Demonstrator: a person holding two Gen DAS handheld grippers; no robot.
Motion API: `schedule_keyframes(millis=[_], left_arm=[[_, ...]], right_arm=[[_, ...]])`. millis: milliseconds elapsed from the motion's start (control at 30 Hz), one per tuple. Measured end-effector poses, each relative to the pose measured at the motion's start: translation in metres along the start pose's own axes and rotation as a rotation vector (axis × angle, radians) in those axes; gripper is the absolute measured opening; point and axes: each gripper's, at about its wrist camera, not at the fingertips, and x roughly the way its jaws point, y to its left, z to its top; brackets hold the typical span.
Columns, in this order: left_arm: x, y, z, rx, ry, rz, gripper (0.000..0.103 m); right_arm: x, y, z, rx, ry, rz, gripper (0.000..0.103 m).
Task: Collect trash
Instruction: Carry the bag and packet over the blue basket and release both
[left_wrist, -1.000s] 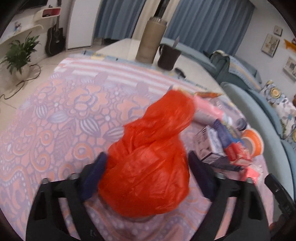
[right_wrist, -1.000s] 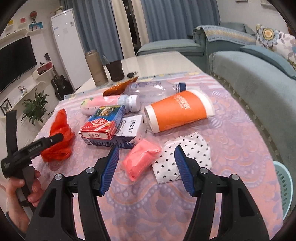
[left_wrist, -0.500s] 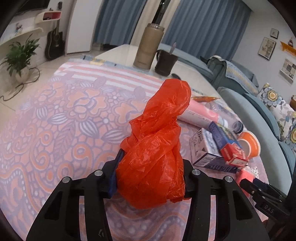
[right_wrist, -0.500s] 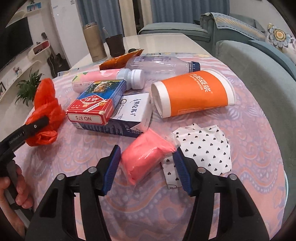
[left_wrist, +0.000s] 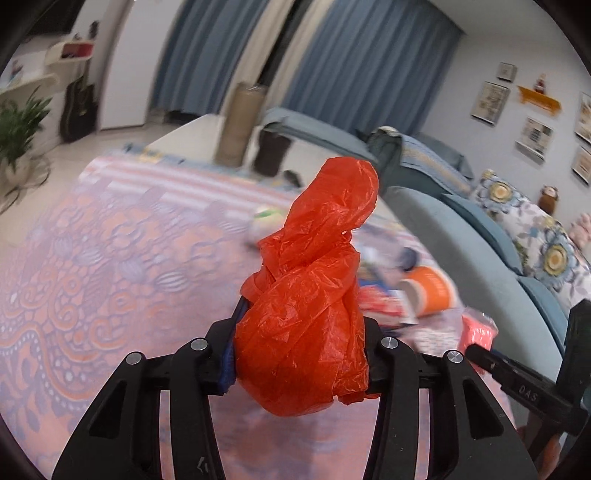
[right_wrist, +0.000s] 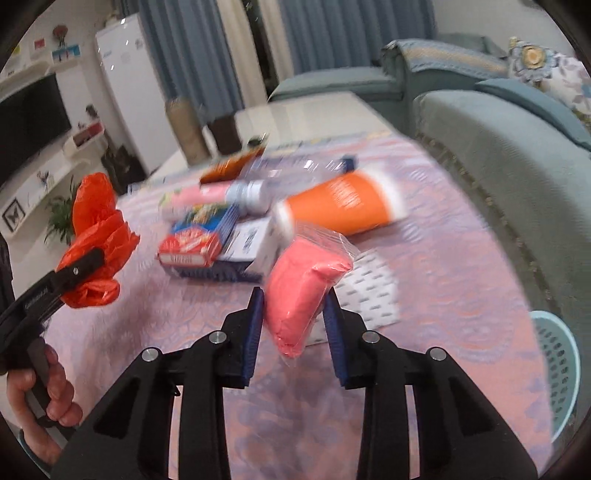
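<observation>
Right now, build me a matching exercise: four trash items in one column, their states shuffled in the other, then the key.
1. red plastic bag
2. pink packet
3. orange paper cup
4. heart-print wrapper

A. lying on its side on the tablecloth
B. held by the right gripper
C. flat on the tablecloth
D. held by the left gripper

Pairs: 1-D, 2-B, 3-A, 4-C

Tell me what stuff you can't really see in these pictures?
- Inside the orange plastic bag: left wrist view, its crumpled skin hides any contents.
- Print on the red and blue box: right wrist view, motion blur.
- Teal basket: right wrist view, cut by the edge, inside unseen.
- Pink packet contents: unclear.
- Right finger pad of the left gripper: covered by the bag.
</observation>
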Motion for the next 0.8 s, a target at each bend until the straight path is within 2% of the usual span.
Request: schedule_keyframes(millis=[167,300,433,533,633,800], left_arm=[[-0.005,-0.063,-0.003,0.053,-0.002,-0.121,0.045],[-0.003,-0.117,-0.009,0.121,0.004,-0.21,0.045],[0.004,-0.173,-0.018,0.198,0.033,-0.299,0.045],[0.013,-0.218,-0.027,0.261,0.076,-0.359,0.045],[0.025,-0.255,-0.036,0.321,0.12,-0.378,0.045],[0.048,-0.296,-0.052,0.373,0.182,-0.404,0.045]], right_arm=[[-0.045,-0.034,0.006,0.033,-0.084,-0.053,0.029],[-0.084,-0.067,0.006,0.038,-0.149,-0.134,0.029],[-0.117,-0.102,0.0,0.057,-0.193,-0.218,0.029],[-0.14,-0.142,-0.011,0.116,-0.209,-0.27,0.029],[-0.154,-0.175,-0.028,0.188,-0.217,-0.306,0.029],[-0.159,-0.233,-0.058,0.319,-0.199,-0.359,0.029]])
